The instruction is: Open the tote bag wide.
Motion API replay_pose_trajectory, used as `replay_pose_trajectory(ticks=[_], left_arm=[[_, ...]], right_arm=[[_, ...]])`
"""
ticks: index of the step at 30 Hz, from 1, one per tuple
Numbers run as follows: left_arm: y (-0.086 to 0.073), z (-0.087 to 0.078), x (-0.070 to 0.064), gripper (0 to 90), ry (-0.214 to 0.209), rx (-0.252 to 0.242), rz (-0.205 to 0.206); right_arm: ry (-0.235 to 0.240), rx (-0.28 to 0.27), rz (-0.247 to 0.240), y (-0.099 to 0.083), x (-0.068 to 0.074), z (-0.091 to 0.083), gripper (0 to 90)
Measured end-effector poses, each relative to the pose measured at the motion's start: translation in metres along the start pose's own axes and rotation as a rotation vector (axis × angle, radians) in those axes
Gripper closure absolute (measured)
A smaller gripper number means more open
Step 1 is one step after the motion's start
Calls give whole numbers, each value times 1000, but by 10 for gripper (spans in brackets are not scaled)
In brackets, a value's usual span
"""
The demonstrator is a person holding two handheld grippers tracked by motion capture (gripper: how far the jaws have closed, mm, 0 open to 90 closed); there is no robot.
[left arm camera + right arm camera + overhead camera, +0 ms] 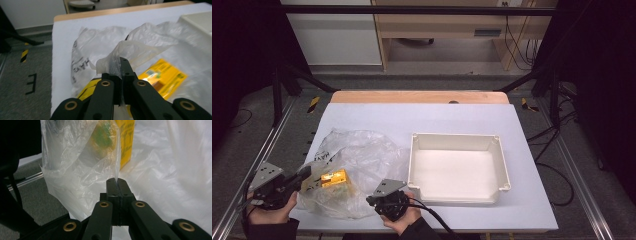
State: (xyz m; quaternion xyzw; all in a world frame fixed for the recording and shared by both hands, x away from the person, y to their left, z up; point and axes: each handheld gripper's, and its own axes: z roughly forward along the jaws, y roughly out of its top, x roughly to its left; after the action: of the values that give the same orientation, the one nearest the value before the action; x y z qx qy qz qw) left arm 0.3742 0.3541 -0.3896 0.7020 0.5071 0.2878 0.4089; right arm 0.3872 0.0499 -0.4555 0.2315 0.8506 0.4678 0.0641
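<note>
Plastic bag [354, 165] edges pinched by left claw [305, 173] and right claw [373, 199].

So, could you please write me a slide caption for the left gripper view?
Left claw shut on a fold of the clear plastic bag, yellow packet inside.

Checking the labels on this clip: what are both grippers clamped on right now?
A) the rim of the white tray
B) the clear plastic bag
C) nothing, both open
B: both the left gripper and right gripper have their jaws closed on folds of the clear plastic bag.
</note>
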Motion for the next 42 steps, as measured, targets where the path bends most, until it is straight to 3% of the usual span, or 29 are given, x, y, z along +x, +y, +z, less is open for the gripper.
replay_pose_trajectory(ticks=[6, 7, 12, 17, 22, 24, 32, 38, 42], left_arm=[[-15, 16, 13, 898, 10, 64, -39], [-21, 24, 15, 898, 6, 97, -46], [-36, 44, 17, 897, -3, 173, -57], [-44, 55, 15, 898, 0, 227, -40], [-48, 60, 14, 897, -3, 250, -31], [-47, 59, 14, 898, -6, 245, -31], [-45, 54, 14, 898, -6, 218, -31], [-41, 42, 18, 898, -4, 174, -37], [-41, 34, 23, 898, 1, 154, -52]], right_arm=[[-12, 54, 19, -11, -2, 5, 900], [-26, 75, 24, -14, -4, 6, 900], [-78, 99, 35, -20, -8, 5, 900], [-108, 118, 59, -26, -11, 6, 898], [-124, 119, 63, -28, -11, 9, 848], [-127, 102, 58, -26, -11, 6, 814], [-92, -64, 18, 0, -5, -8, 663], [-87, -79, -6, 18, -3, 2, 613], [-137, -99, -6, 24, -7, 9, 553]])
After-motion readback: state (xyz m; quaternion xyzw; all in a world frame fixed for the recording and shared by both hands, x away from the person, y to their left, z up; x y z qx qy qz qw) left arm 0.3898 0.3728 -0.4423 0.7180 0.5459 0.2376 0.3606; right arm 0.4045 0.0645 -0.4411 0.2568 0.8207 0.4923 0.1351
